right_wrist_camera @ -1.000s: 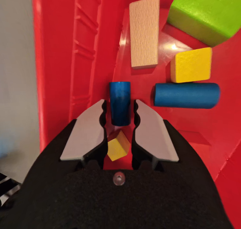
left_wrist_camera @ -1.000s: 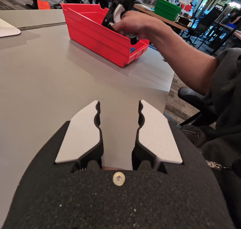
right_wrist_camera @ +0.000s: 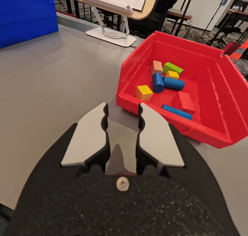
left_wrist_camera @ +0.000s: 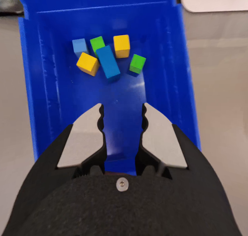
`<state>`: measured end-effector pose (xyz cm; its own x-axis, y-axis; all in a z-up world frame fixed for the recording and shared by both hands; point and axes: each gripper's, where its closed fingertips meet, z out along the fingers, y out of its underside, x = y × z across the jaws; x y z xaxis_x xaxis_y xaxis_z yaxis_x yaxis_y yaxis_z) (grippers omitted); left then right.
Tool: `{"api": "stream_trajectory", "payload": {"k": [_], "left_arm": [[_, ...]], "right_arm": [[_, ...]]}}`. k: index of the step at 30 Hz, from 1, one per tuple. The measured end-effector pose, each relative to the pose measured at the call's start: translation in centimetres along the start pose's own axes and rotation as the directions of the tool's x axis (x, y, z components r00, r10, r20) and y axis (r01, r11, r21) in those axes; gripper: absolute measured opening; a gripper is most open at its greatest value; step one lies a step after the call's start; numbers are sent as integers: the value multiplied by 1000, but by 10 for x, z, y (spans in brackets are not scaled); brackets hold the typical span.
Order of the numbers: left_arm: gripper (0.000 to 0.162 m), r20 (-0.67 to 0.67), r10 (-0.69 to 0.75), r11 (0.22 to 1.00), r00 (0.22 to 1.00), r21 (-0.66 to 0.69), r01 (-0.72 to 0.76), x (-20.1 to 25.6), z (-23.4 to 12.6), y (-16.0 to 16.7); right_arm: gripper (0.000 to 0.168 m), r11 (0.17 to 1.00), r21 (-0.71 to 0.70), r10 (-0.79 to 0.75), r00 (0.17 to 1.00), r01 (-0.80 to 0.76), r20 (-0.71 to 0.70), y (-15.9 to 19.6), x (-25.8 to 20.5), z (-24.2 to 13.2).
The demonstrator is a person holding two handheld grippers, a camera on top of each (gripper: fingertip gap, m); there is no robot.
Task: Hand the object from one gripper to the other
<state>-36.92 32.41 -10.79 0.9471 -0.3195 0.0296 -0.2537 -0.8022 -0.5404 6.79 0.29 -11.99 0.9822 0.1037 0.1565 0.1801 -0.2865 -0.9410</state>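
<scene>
My left gripper hangs above the near end of the blue bin, looking almost straight down, jaws wide apart with nothing between them. Past the fingertips, on the bin floor toward the far wall, I see a cluster of small blocks: a long blue block lying at a slant, a yellow cube touching its left side, a green block partly tucked behind its far end, a light blue block left of that, a second yellow cube just right of the blue one, and a green cube standing a little apart to the right. The view is slightly motion-blurred. The bin sits on a grey table.

My right gripper is over the bare tabletop, jaws moderately spread and empty. Just beyond its right finger is the near wall of the red bin. Inside: a yellow block in the near left corner, two blue cylinders touching at one end, a natural wood block, a lime green block, a smaller yellow block, a red block and a long blue rod along the near wall. Neither gripper holds an object; all pieces lie in the bins. Far left is a corner of the blue bin, and between the bins at the table's far edge a white document stand.
</scene>
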Motion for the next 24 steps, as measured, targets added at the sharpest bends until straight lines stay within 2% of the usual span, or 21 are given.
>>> {"api": "stream_trajectory", "payload": {"k": [6,11,13,14,21,24], "left_arm": [[53,52,-93,969,994,-224,103,-14,65,-19],[51,108,-101,940,989,-315,131,-25,92,-20],[41,98,-112,930,989,-341,139,-24,99,-19],[36,87,-125,925,988,-350,147,-23,102,-19],[34,-31,-158,940,987,-310,140,-33,97,-19],[34,-185,-200,965,962,-206,161,-28,73,-22]], "right_arm": [[43,1000,-17,22,998,-21,51,4,-10,2],[43,999,-23,41,997,-40,59,6,-7,0],[43,998,-27,52,997,-50,62,7,-5,0],[43,998,-28,58,996,-57,63,7,-4,0],[43,997,-29,73,995,-71,72,7,-3,-2],[43,997,-18,75,994,-74,82,4,-5,-4]]}}
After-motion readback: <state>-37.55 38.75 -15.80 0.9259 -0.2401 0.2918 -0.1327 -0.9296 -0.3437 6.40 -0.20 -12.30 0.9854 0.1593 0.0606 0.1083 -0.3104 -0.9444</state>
